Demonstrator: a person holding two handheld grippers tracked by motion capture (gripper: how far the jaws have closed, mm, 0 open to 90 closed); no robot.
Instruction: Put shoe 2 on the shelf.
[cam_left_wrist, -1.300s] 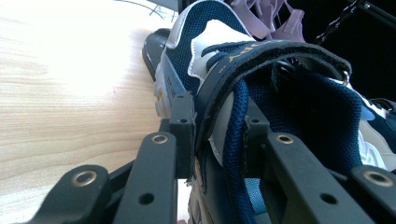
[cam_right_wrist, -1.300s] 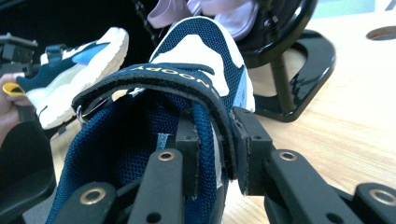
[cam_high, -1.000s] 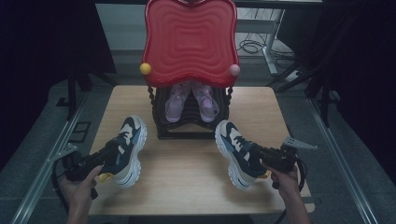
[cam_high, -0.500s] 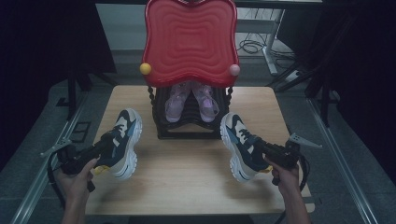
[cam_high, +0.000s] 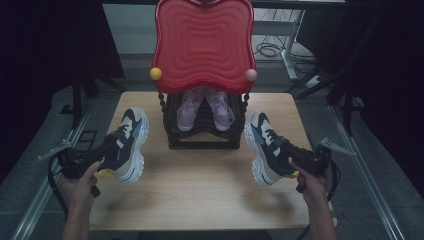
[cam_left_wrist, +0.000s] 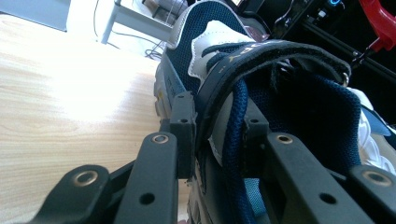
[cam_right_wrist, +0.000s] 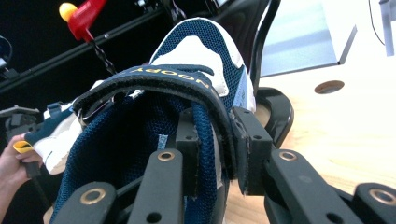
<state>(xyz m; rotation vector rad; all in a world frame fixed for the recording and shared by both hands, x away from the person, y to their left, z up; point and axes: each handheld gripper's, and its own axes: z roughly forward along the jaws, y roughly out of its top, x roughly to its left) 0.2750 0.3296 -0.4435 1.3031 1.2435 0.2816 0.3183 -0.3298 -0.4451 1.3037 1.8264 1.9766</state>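
On the wooden desk (cam_high: 200, 195) before the black shoe rack (cam_high: 204, 131), both sneakers have risen and drawn apart since a second ago, left gripper (cam_left_wrist: 212, 135) jaws clamped on the left sneaker (cam_high: 127, 142) collar, right gripper (cam_right_wrist: 215, 151) likewise gripping the right sneaker (cam_high: 265, 147), suggesting they are being carried toward the rack.

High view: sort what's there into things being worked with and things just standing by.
In the job:
left sneaker, clamped in the left gripper
right sneaker, clamped in the right gripper

Standing by:
black rack
pink shoes on it
red tray on top
wooden table
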